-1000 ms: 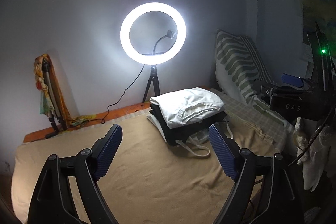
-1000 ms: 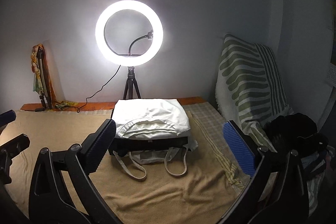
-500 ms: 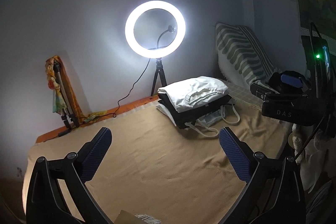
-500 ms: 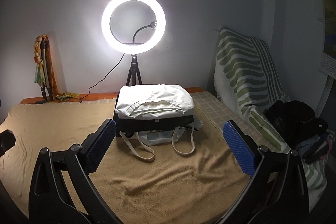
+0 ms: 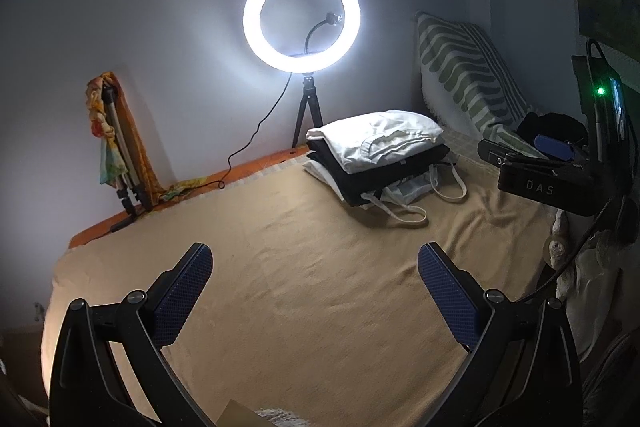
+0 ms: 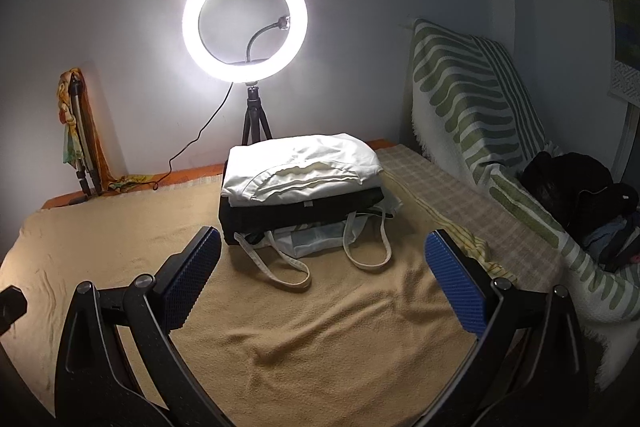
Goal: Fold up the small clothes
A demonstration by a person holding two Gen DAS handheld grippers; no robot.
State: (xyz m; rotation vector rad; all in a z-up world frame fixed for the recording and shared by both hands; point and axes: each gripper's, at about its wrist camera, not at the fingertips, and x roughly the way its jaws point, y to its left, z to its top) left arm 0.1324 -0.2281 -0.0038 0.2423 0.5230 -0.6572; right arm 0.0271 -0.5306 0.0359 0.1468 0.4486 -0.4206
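Observation:
A stack of folded clothes lies at the back of the tan blanket (image 5: 300, 275). A white garment (image 5: 376, 141) (image 6: 300, 167) is on top, a black one (image 6: 300, 217) sits under it, and a pale tote bag (image 6: 316, 243) with loose straps is at the bottom. My left gripper (image 5: 314, 251) hangs open over bare blanket, well short and left of the stack. My right gripper (image 6: 323, 233) is open too, with its blue pads (image 6: 456, 287) on either side of the bag's straps but nearer the camera. Neither gripper holds anything.
A lit ring light (image 5: 302, 19) on a small tripod stands behind the stack. A folded tripod wrapped in colourful cloth (image 5: 116, 147) leans on the wall at left. On the right are a green-striped throw (image 6: 472, 99), a checked cloth (image 6: 440, 187) and a dark pile of clothes (image 6: 580, 187).
The left jaws have spread wider. Both grippers have sunk towards the blanket, and the stack now sits higher and farther off in the left view.

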